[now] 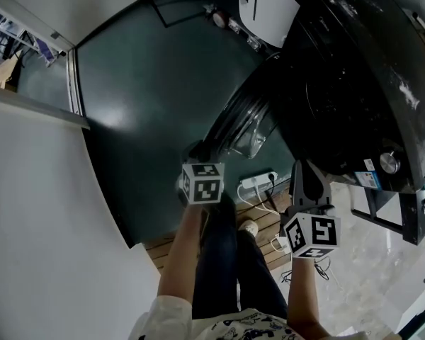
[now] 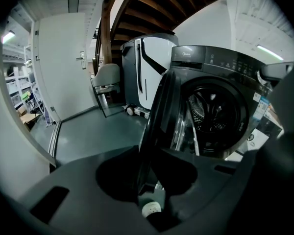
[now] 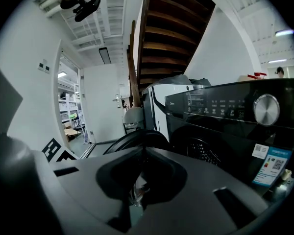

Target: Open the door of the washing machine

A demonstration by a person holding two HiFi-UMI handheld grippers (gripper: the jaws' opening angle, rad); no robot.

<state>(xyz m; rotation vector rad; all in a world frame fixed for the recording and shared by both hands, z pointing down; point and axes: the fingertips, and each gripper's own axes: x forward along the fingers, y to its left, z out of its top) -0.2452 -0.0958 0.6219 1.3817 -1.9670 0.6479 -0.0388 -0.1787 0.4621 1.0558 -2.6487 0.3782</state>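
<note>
Beside the washing machine (image 1: 354,83), the left hand-held gripper (image 2: 152,153) clamps the door (image 2: 159,106) by its rim, apparently to swing it; the door stands well clear of the drum (image 2: 213,111). The right hand-held gripper (image 3: 144,153), jaws together and empty, hangs alongside.
</note>
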